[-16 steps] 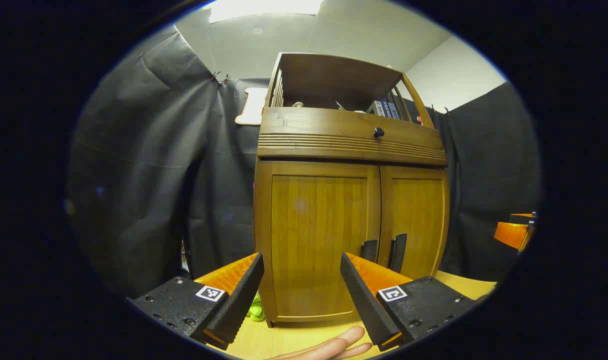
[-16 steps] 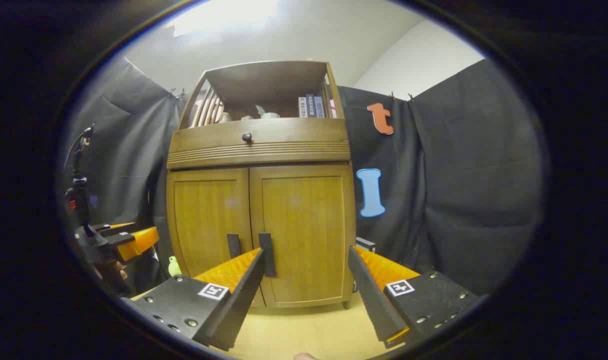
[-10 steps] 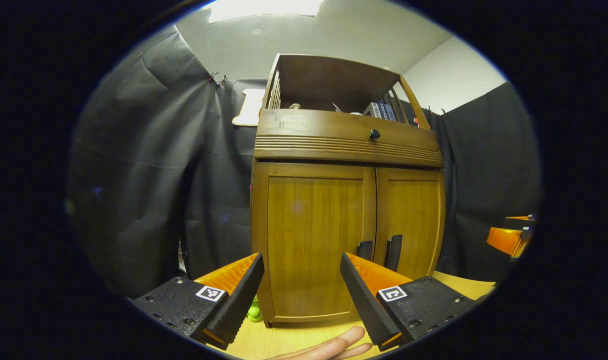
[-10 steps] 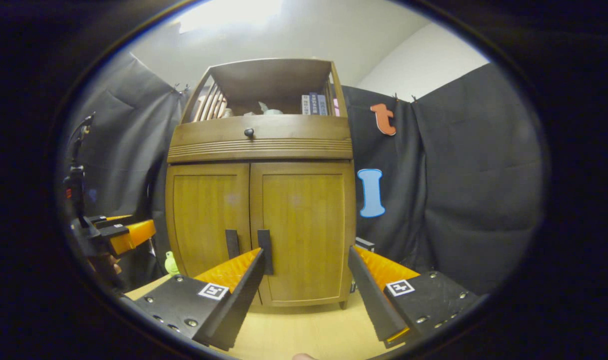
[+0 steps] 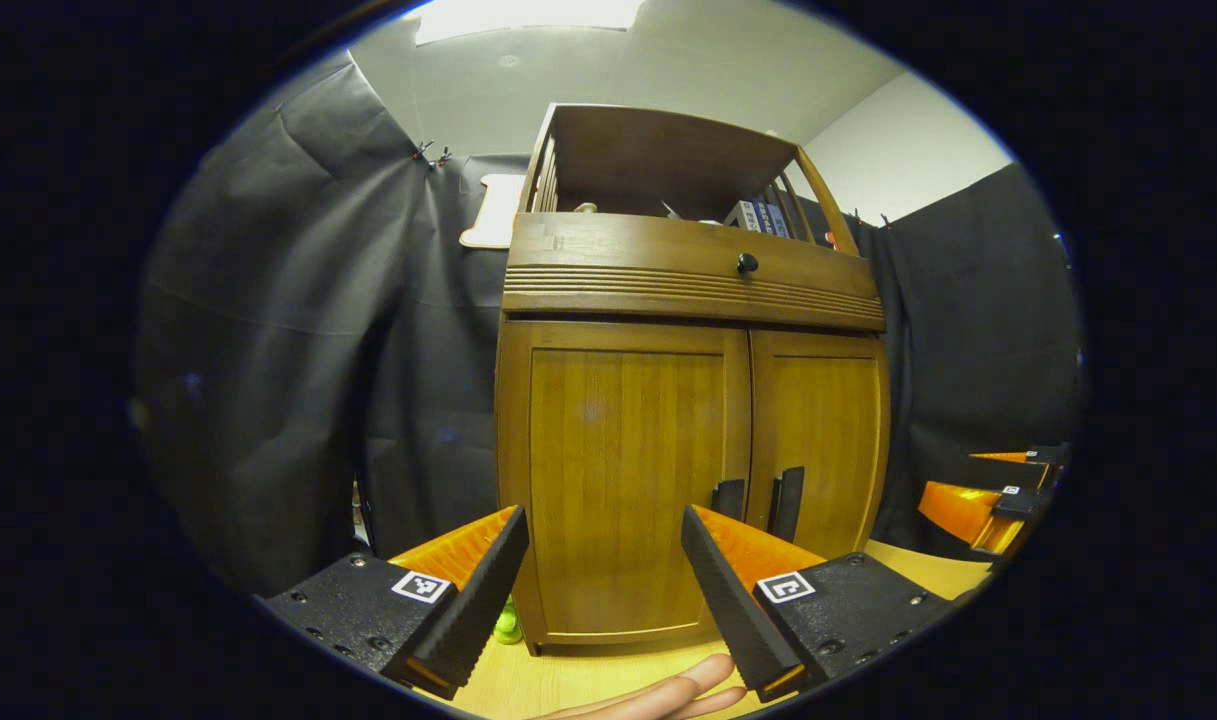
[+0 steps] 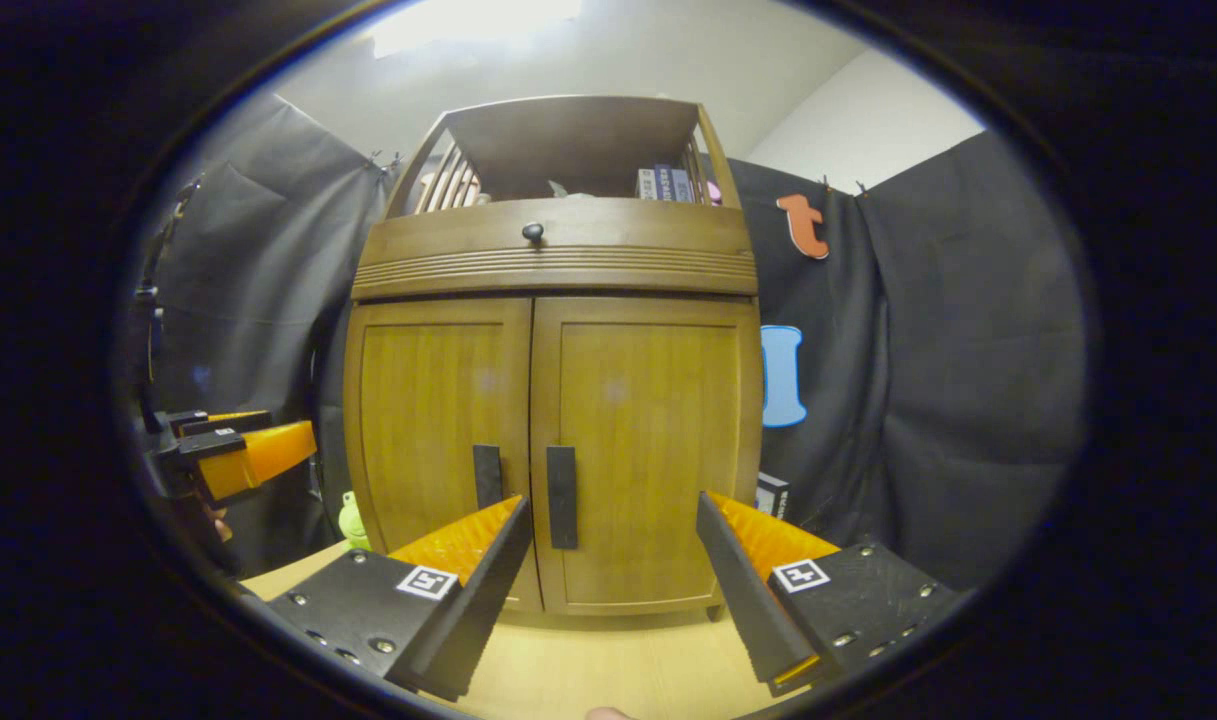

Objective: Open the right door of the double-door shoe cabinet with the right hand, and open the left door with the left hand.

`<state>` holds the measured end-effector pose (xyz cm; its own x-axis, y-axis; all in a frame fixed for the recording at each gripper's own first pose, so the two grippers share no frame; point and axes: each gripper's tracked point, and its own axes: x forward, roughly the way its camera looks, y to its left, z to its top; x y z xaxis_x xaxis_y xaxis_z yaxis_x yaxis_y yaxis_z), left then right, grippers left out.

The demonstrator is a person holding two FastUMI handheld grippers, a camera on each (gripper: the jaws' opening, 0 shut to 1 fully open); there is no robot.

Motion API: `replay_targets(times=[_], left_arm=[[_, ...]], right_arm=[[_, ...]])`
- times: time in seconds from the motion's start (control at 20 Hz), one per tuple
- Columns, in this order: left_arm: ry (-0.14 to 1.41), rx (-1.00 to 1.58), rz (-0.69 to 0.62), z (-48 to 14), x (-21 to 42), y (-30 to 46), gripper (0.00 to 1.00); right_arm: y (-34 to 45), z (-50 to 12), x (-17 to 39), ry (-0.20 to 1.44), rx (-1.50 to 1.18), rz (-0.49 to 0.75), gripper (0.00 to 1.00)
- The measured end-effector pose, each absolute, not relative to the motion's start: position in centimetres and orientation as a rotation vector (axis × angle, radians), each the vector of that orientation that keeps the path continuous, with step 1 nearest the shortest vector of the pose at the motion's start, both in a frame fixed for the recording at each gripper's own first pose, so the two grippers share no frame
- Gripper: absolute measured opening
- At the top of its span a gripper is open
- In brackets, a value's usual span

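Wooden table (image 6: 608,670) | shoe cabinet (image 6: 553,400) doors closed | hand-held grippers spread wide

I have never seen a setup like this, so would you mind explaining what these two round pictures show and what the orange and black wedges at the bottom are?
A person carries a hand-held gripper in each hand, each with a fisheye camera looking along its two fingers. Those wedges are the fingers. In the left gripper view, the left hand-held gripper is open and holds nothing; in the right gripper view, the right hand-held gripper is likewise open. Both face a wooden shoe cabinet standing on a pale wooden surface. Its left door and right door are shut, each with a dark handle. A small green toy sits beside the cabinet.
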<state>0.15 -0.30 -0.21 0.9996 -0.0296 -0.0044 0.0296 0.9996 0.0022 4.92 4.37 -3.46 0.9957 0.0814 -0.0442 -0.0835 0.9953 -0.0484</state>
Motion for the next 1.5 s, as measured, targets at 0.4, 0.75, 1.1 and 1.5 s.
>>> replay_targets(times=[0.4,0.75,1.1,1.5], left_arm=[[0.006,-0.005,-0.036,-0.3,0.5,-0.3,0.92],[0.046,-0.031,-0.043,-1.1,0.0,-1.8,0.93],[0.016,-0.001,-0.101,-0.6,-0.9,-4.4,0.92],[0.035,0.025,-0.11,-1.6,-0.3,-5.4,0.92]], right_arm=[[7.1,-6.2,11.4,0.074,-0.047,0.126,1.0],[10.7,-11.0,16.9,0.15,-0.032,0.176,0.94],[11.0,-12.8,20.5,0.168,-0.021,0.146,0.98],[10.9,-12.5,21.6,0.181,-0.01,0.229,0.46]])
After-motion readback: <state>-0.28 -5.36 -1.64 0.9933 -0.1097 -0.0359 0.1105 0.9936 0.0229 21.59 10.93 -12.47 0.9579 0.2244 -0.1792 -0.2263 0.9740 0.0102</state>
